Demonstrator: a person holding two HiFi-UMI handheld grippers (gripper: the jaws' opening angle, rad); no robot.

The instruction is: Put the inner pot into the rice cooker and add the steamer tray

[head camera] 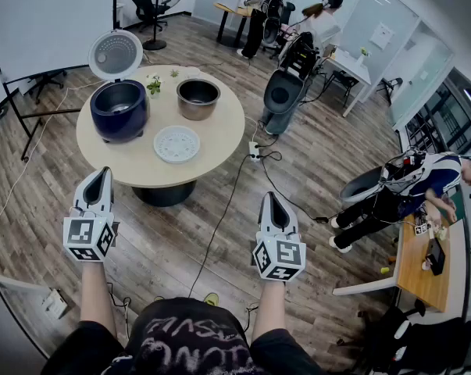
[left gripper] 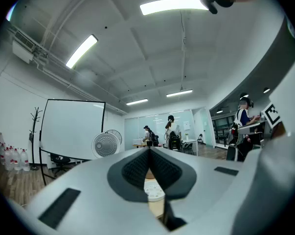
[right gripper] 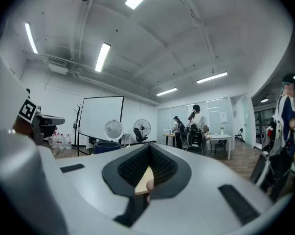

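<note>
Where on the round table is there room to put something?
Bare wood lies right of the steamer tray and in front of the inner pot, out to the table rim. The rice cooker crowds the left.

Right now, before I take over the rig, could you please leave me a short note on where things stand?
Left hand-held gripper: shut, empty, held level short of the table.
Right hand-held gripper: shut, empty, also short of the table.
Cooker: on the table's left side, lid up.
Pot: on the table, right of the cooker, apart from it.
Tray: flat near the table's front edge.
Done: nothing yet.
Left: pot into the cooker, then the tray into the pot.
</note>
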